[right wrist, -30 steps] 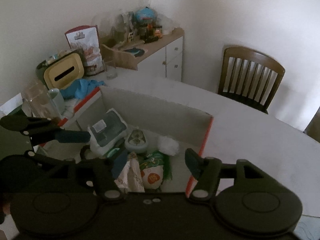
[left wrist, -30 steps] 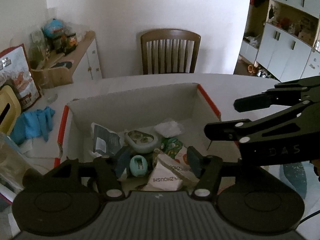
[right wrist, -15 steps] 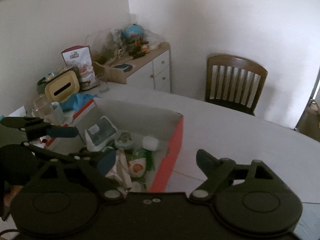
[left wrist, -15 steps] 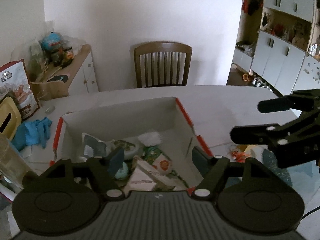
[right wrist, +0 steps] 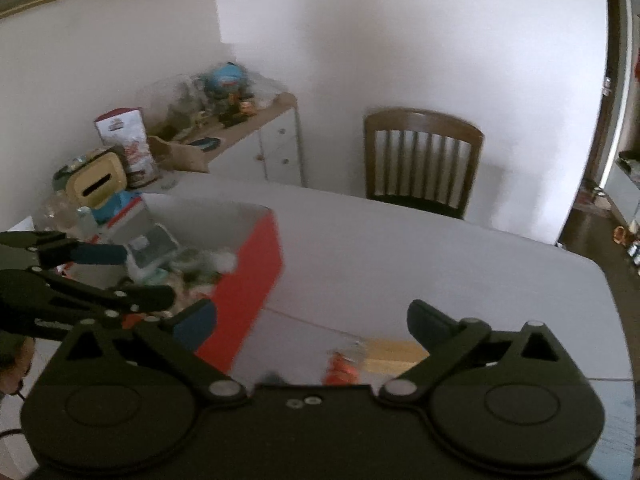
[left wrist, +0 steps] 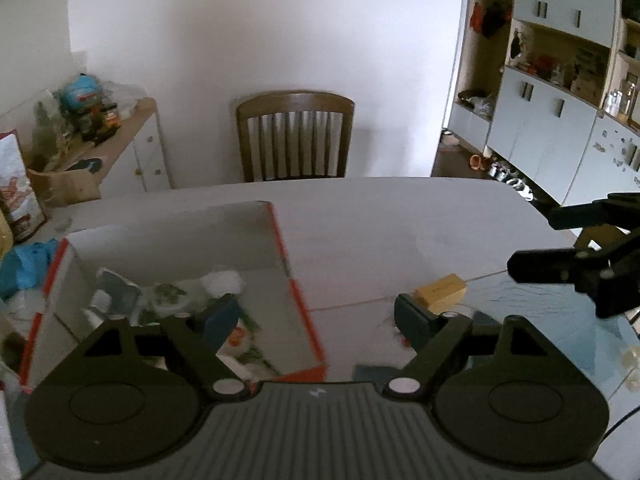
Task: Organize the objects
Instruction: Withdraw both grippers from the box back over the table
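A white cardboard box with red edges [left wrist: 298,292] sits on the table and holds several packets and small items; it also shows in the right wrist view [right wrist: 248,280]. A yellow wooden block [left wrist: 440,291] lies on the table right of the box, with a small red-orange item beside it [right wrist: 340,368]. My left gripper [left wrist: 316,314] is open and empty above the box's right edge. My right gripper [right wrist: 312,326] is open and empty, above the table right of the box; the block [right wrist: 394,354] lies below it.
A wooden chair [left wrist: 294,136] stands at the table's far side. A sideboard [left wrist: 120,148] with jars and bags is at the back left. A blue cloth [left wrist: 24,264] and a yellow container [right wrist: 96,182] lie left of the box. White cabinets [left wrist: 560,120] stand right.
Both grippers have pulled back and swung right, away from the box's inside. Their jaws have opened wider. The yellow block has come into view.
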Demonstrator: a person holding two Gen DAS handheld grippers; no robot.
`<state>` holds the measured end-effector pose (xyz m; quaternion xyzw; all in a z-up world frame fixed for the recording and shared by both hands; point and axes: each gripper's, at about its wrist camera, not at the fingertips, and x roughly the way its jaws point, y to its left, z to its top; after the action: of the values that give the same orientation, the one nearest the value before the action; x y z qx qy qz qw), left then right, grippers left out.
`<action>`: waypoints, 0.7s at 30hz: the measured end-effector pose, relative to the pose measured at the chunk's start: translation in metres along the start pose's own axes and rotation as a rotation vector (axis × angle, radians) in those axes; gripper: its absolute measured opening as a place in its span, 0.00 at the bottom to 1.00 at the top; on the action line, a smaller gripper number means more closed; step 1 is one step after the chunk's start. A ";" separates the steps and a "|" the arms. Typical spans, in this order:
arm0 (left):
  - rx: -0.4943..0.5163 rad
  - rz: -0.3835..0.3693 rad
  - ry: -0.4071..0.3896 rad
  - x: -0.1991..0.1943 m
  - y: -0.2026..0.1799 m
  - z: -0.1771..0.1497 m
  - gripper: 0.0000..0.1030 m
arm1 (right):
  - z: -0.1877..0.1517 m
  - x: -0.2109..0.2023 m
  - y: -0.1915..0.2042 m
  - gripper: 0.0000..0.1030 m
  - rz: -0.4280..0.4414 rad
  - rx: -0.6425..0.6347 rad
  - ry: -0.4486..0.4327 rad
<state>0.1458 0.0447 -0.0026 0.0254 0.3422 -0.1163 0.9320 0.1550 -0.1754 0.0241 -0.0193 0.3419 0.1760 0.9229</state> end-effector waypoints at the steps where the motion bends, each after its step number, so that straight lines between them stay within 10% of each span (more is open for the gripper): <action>1: 0.000 -0.001 0.002 0.003 -0.007 -0.001 0.83 | -0.002 -0.001 -0.008 0.98 -0.008 0.001 0.003; 21: -0.047 0.022 0.096 0.104 -0.090 -0.044 0.84 | -0.031 0.067 -0.106 0.97 -0.046 0.071 0.131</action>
<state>0.1734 -0.0582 -0.1006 0.0128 0.3887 -0.0969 0.9162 0.2191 -0.2586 -0.0511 -0.0062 0.4070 0.1409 0.9025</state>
